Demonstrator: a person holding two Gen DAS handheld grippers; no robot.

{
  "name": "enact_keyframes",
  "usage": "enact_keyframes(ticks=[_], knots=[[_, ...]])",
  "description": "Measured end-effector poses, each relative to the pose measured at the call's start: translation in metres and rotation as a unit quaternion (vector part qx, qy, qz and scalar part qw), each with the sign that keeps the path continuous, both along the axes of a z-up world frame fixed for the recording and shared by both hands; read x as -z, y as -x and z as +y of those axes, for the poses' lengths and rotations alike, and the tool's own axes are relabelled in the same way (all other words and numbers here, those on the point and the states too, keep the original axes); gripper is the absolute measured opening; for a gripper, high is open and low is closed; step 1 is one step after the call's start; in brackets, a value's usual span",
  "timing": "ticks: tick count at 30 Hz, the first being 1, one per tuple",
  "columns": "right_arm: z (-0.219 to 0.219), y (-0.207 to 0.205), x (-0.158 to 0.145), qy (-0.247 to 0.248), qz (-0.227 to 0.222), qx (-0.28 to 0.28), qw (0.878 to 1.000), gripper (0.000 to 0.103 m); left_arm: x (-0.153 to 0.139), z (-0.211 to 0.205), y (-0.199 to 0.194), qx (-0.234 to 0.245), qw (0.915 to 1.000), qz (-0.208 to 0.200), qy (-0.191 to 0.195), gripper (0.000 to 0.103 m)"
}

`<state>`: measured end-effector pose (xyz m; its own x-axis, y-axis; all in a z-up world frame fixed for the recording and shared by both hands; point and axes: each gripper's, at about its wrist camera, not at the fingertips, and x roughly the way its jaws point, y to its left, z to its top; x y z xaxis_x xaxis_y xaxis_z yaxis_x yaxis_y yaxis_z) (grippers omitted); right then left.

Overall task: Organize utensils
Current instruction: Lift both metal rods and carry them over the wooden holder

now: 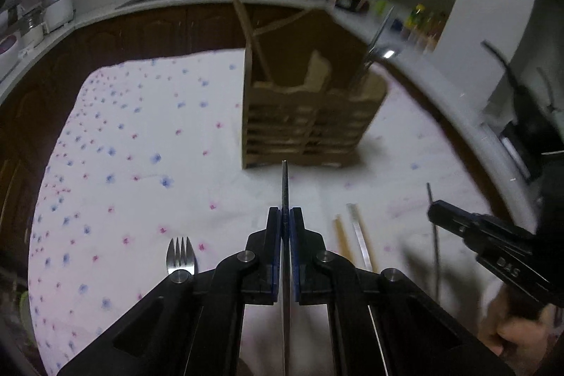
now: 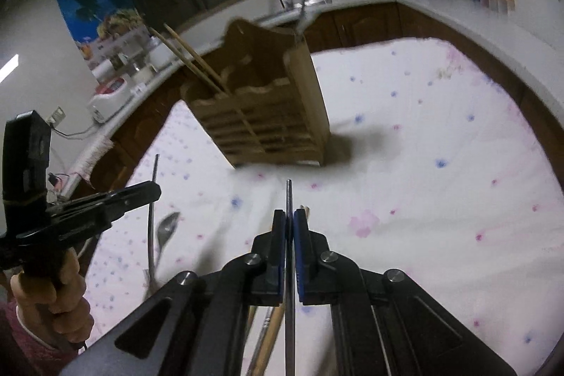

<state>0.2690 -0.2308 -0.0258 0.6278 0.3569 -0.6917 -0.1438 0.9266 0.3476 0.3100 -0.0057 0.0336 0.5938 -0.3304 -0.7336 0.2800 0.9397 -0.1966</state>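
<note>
each gripper is clamped on a thin metal utensil: the left gripper [image 1: 285, 217] on one rod [image 1: 284, 185], the right gripper [image 2: 289, 221] on another [image 2: 289, 196], possibly chopsticks; both should rise above the wooden caddy [image 1: 310, 115] ahead, tips tilted down into a compartment

A table under a white cloth [image 1: 148, 129] strewn with small blue and pink flowers carries everything. A slatted wooden holder [image 1: 310, 125] stands on the cloth toward the far side. Nearer, a fork [image 1: 181, 256] lies to the left, two chopsticks [image 1: 352, 238] lie side by side to the right, and a spoon [image 2: 165, 231] rests bowl-up on the cloth in the right wrist view.
</note>
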Motion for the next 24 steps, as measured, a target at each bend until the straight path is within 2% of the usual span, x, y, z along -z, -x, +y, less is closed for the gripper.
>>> enact_keyframes(ticks=[6,11,15,24], knots=[[0.001,0.027,-0.030,-0.011,-0.035,-0.011,0.999,0.004,-0.035,0.026,0.054,-0.006,0.9988,-0.036,0.032,0.003],[0.000,0.048,-0.061,-0.015,-0.078,-0.012,0.997,0.004,-0.052,0.042,0.094,-0.002,0.9968,-0.057,0.055,0.003],[-0.001,0.058,-0.080,-0.004,-0.110,-0.010,0.994,0.004,-0.060,0.050,0.109,-0.003,0.9951,-0.073,0.067,0.003],[-0.009,0.062,-0.095,-0.010,-0.131,-0.001,0.991,0.004,-0.073,0.062,0.121,-0.013,0.9912,-0.101,0.085,0.003]])
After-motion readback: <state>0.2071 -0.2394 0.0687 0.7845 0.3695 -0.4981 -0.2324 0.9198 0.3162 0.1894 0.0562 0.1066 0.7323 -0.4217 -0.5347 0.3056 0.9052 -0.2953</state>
